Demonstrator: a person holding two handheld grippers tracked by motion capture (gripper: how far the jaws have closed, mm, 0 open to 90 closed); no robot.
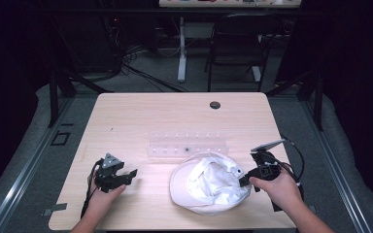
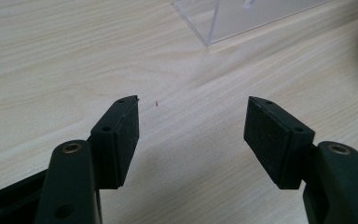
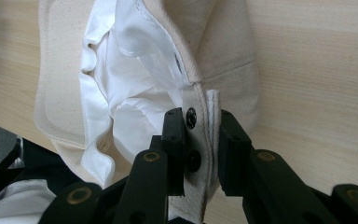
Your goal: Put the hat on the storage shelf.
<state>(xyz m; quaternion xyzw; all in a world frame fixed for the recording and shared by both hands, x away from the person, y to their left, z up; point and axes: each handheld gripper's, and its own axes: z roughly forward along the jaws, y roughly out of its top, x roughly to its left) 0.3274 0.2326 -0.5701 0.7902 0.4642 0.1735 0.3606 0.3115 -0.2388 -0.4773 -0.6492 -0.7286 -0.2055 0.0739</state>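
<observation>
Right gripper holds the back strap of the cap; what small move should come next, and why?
Probably lift the cap a little by its strap: the right gripper is shut on it, while the left gripper waits open over bare table.

A lab: dark curtains [image 1: 9, 73], floor cables [image 1: 141, 73], and a bare wooden table [image 1: 141, 121].

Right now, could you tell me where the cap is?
In the high view the cap lies upside down at the table's near edge, right of centre, before the clear rack, its strap pinched by the right tool.
</observation>
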